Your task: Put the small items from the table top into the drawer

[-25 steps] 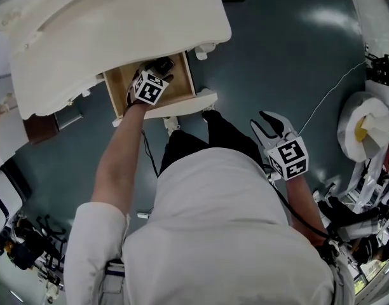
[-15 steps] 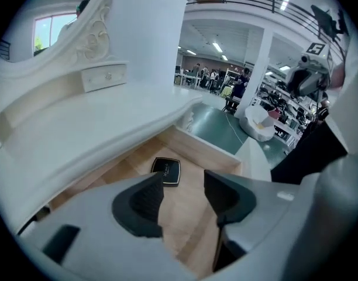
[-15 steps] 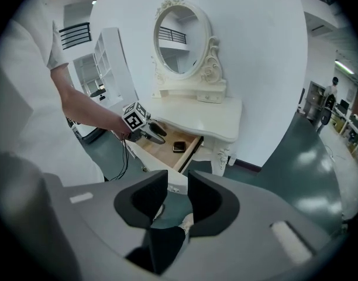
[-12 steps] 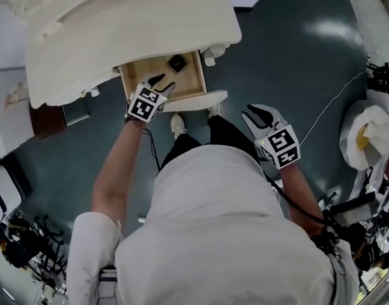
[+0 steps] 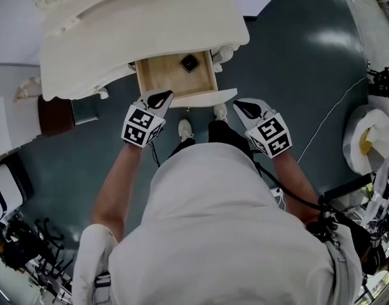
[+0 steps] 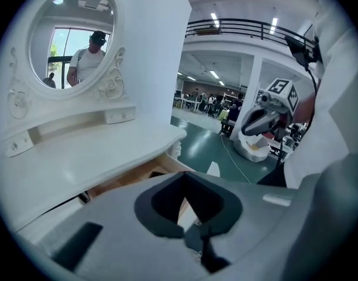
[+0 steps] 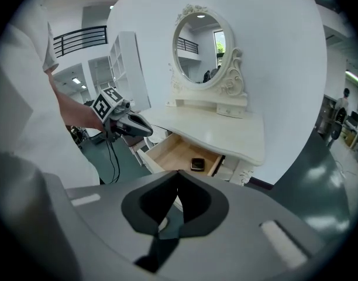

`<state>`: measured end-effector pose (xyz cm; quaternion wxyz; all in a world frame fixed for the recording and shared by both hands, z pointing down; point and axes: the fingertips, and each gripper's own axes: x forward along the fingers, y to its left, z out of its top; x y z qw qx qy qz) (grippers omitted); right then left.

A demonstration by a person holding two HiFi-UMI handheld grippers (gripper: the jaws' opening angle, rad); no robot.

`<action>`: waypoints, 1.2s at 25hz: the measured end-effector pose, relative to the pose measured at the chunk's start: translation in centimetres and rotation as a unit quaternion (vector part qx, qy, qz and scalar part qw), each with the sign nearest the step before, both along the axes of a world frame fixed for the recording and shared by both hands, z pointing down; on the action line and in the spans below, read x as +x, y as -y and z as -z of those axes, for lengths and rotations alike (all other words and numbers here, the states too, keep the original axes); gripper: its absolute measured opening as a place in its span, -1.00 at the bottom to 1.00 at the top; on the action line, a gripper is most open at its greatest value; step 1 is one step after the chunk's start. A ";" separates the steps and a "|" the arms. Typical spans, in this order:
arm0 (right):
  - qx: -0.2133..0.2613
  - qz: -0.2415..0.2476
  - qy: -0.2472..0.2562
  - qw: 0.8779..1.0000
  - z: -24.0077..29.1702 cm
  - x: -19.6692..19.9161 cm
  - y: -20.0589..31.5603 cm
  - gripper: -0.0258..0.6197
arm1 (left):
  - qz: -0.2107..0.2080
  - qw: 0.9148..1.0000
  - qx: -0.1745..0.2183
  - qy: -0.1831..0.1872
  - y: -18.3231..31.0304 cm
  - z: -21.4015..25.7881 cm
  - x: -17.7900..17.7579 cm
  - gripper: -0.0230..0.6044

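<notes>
The wooden drawer (image 5: pixel 157 81) of the cream dressing table (image 5: pixel 118 30) stands pulled out. A small dark square item (image 5: pixel 190 63) lies in its back right part, also seen in the right gripper view (image 7: pixel 197 164). My left gripper (image 5: pixel 161 98) is shut and empty, just in front of the drawer's front panel at its left. My right gripper (image 5: pixel 242 107) is shut and empty too, just off the panel's right end. Each gripper shows in the other's view: the left gripper (image 7: pixel 145 130) and the right gripper (image 6: pixel 249 125).
A round mirror (image 7: pixel 201 43) stands on the table against the white wall. A thin white cable (image 5: pixel 334 107) runs over the dark green floor to a white machine (image 5: pixel 367 135) at the right. My feet (image 5: pixel 185 129) stand just before the drawer. A dark brown box (image 5: pixel 54 114) sits left of the table.
My left gripper has come out of the drawer, drawn back to its front edge and shut, leaving the dark item inside. My right gripper has moved up towards the drawer front and shut.
</notes>
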<state>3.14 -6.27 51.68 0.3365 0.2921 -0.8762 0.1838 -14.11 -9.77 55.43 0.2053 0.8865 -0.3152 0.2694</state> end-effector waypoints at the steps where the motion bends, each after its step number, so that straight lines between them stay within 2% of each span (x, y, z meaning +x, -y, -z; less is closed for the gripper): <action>1: 0.002 0.002 0.002 1.000 0.1 -0.7 -0.2 -0.92 | 0.002 1.000 0.002 -0.006 -0.6 0.8 -0.3 -0.92; 5: 0.009 0.009 0.007 1.000 0.5 -3.1 -1.4 -0.92 | 0.002 1.000 0.006 -0.029 -3.0 3.4 -1.4 -0.92; 15: 0.024 0.016 0.012 1.000 1.5 -7.0 -4.0 -0.92 | -0.029 0.997 0.007 -0.073 -8.2 8.0 -2.1 -0.92; 23: 0.036 0.028 0.007 0.999 2.5 -9.0 -4.6 -0.92 | -0.046 0.996 0.008 -0.079 -10.6 9.3 -2.4 -0.92; 30: 0.046 0.043 0.003 0.998 3.2 -10.3 -4.9 -0.92 | -0.041 0.996 0.009 -0.084 -11.5 9.8 -3.0 -0.92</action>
